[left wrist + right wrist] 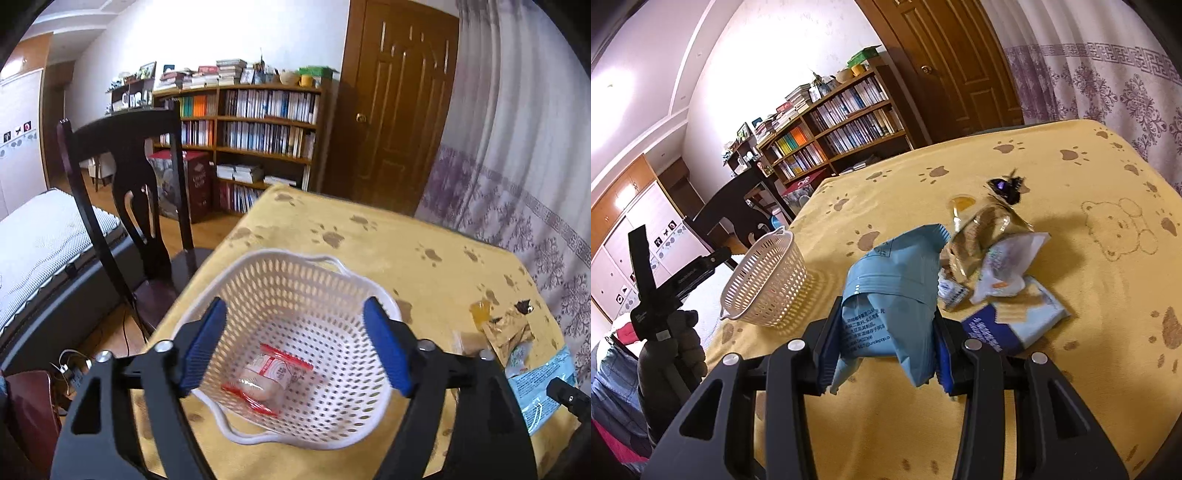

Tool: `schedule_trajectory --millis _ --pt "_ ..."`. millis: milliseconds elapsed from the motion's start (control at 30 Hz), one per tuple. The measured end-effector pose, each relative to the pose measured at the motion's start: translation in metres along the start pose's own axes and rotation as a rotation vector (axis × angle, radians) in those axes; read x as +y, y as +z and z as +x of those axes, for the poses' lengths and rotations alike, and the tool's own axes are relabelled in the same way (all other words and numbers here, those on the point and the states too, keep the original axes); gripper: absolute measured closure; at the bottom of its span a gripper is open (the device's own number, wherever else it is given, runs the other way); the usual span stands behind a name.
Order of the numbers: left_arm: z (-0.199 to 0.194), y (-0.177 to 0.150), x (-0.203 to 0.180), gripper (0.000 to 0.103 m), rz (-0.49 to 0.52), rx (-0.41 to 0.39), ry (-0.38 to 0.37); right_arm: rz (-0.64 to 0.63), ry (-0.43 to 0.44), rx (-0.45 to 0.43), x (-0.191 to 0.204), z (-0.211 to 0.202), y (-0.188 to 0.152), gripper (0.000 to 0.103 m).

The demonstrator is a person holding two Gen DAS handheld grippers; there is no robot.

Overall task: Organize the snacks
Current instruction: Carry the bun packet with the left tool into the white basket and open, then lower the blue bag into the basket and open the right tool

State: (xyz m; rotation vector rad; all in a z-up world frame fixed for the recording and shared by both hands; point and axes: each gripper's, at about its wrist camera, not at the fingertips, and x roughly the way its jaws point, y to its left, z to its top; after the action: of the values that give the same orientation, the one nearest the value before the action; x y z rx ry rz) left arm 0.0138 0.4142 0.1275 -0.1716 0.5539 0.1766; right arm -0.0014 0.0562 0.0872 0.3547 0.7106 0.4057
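Through the left wrist view we hold our left gripper (295, 347) spread wide over the basket (258, 439), where one red-wrapped snack (266, 376) lies. Through the right wrist view our right gripper (884, 349) pinches the blue bag (890, 295), right of the basket (764, 280) and just before the snack pile (993, 251).

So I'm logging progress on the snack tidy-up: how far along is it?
Early. One red-and-white wrapped snack already lies in the white perforated plastic basket. The right gripper is clamped on a light blue snack bag; the left gripper hangs open above the basket. Several packets remain on the yellow tablecloth.
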Motion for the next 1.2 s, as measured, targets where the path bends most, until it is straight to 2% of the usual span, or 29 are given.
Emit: schedule_trajectory --millis 167,433,600,767,900,1200 --pt "-0.013 0.010 0.020 0.014 -0.052 -0.051 0.012 -0.033 0.016 -0.002 0.027 0.008 0.013 0.061" --pt "-0.032 0.018 0.029 0.008 -0.069 -0.116 0.043 -0.141 0.082 -0.009 0.103 0.043 0.045 0.061" --pt "-0.040 0.022 0.039 0.007 -0.100 -0.139 0.037 -0.222 0.054 0.018 0.151 0.082 0.050 0.061" --pt "-0.039 0.023 0.047 0.007 -0.124 -0.138 0.034 -0.260 0.032 0.066 0.177 0.117 0.052 0.059" --pt "-0.037 0.025 0.052 0.006 -0.130 -0.129 0.023 -0.235 0.051 0.106 0.183 0.134 0.051 0.052" --pt "-0.036 0.026 0.053 0.006 -0.127 -0.129 0.019 -0.162 0.030 0.106 0.162 0.128 0.045 0.051"
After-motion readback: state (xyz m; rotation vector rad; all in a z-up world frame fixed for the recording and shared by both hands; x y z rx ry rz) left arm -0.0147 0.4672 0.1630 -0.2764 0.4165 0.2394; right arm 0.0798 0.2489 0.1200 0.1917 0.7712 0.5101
